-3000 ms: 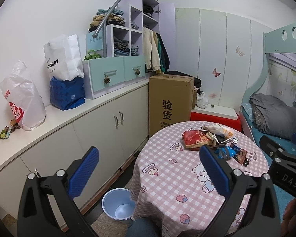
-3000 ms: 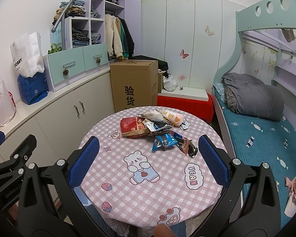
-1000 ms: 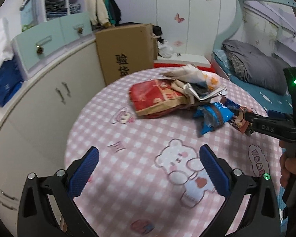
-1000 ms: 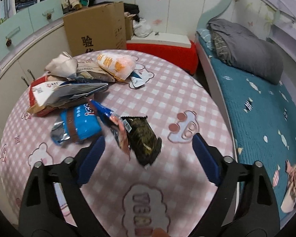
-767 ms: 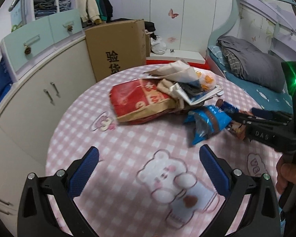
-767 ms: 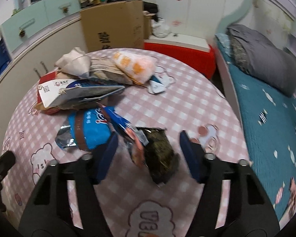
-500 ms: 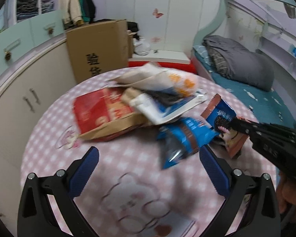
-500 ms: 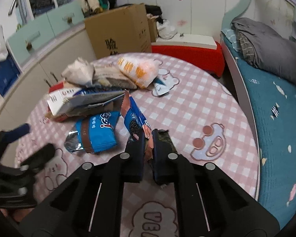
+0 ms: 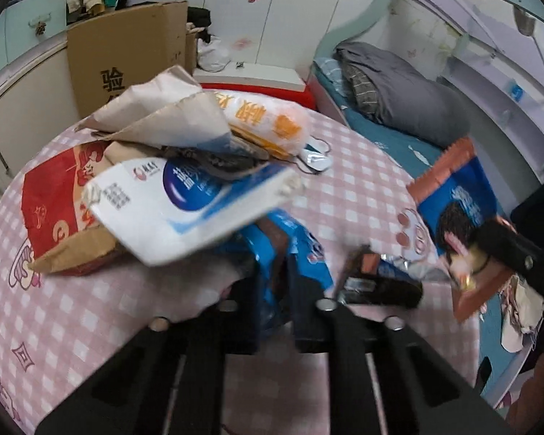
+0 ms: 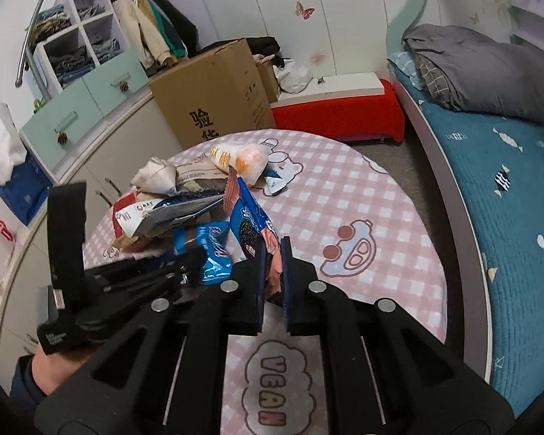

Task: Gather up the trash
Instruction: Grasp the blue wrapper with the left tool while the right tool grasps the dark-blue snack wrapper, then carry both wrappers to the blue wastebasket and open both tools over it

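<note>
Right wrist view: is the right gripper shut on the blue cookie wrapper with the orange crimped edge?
Yes: the right gripper pads pinch the lower end of the blue cookie wrapper with the orange crimped edge, which stands up off the pink checked tablecloth.

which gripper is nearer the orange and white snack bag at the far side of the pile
Left. The left gripper, shut on the light blue wrapper, sits at the pile below the orange snack bag; the right gripper holds the cookie wrapper farther off.

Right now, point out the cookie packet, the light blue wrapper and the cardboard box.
cookie packet (image 10: 250, 224), right wrist view, printed blue front
light blue wrapper (image 10: 212, 250), right wrist view, crumpled middle
cardboard box (image 10: 214, 90), right wrist view, front face
</note>
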